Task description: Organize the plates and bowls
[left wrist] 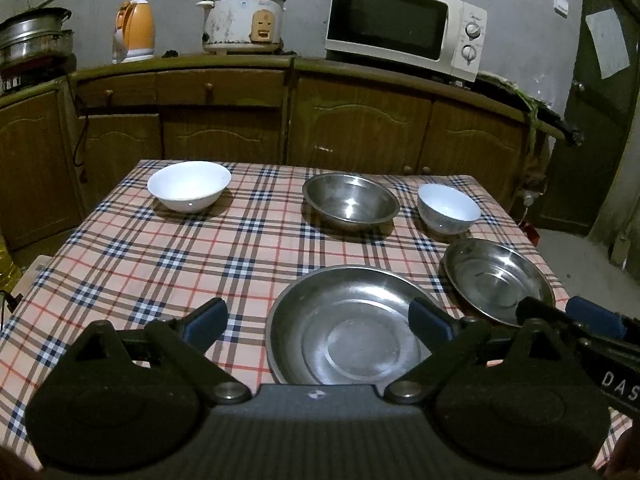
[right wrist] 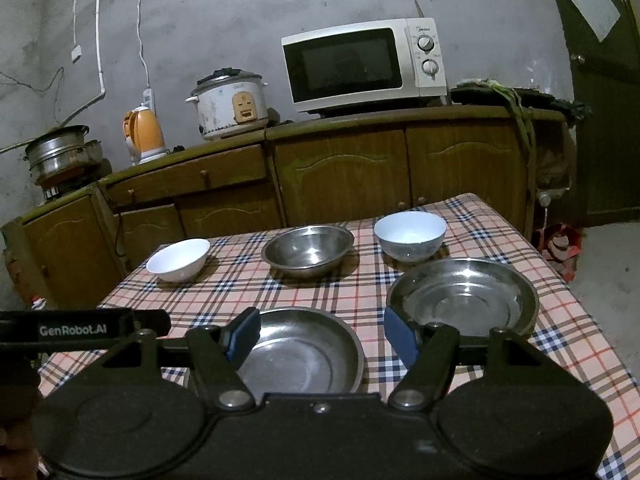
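Observation:
Five dishes sit on the checked tablecloth [left wrist: 120, 260]. At the far side are a wide white bowl [left wrist: 188, 186], a steel bowl [left wrist: 350, 200] and a smaller white bowl [left wrist: 448, 208]. Nearer are a large steel plate [left wrist: 344, 328] and a second steel plate [left wrist: 496, 280] to its right. My left gripper [left wrist: 318, 318] hovers open above the large plate, touching nothing. My right gripper [right wrist: 322, 332] is open too, above the gap between the large plate [right wrist: 304, 356] and the right plate [right wrist: 464, 298]. In the left wrist view the right gripper [left wrist: 560, 314] shows beside the right plate's near rim.
Behind the table runs a wooden cabinet [left wrist: 360, 120] carrying a microwave [left wrist: 404, 26], a rice cooker [left wrist: 242, 20], an orange kettle [left wrist: 136, 30] and steel pots [left wrist: 34, 36]. A dark door [right wrist: 600, 100] stands at the right. The left gripper's body [right wrist: 80, 328] shows at the left.

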A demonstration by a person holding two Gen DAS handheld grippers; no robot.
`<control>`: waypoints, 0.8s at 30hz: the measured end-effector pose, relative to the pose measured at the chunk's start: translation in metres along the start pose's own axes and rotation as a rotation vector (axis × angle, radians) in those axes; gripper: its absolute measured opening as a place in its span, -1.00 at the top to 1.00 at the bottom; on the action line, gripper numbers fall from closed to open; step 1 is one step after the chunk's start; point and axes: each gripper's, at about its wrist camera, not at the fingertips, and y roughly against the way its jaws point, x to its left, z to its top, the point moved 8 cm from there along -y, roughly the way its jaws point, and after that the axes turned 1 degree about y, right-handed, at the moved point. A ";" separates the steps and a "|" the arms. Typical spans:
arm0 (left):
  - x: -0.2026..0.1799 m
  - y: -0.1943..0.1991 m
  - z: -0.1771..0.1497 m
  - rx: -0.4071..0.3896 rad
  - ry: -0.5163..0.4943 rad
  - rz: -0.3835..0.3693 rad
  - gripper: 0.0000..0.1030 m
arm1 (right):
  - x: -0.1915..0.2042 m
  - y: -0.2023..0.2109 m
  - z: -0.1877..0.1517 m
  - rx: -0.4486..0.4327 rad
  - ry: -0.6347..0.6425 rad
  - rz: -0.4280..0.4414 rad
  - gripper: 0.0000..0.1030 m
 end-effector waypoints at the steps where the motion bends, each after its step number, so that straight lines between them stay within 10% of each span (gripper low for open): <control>1: 0.000 0.001 0.000 0.000 0.002 -0.001 -0.94 | 0.000 0.001 0.002 -0.001 0.002 0.000 -0.58; 24: -0.046 -0.025 0.035 0.068 -0.062 -0.045 -0.96 | -0.055 0.000 0.027 0.069 -0.123 -0.103 -0.59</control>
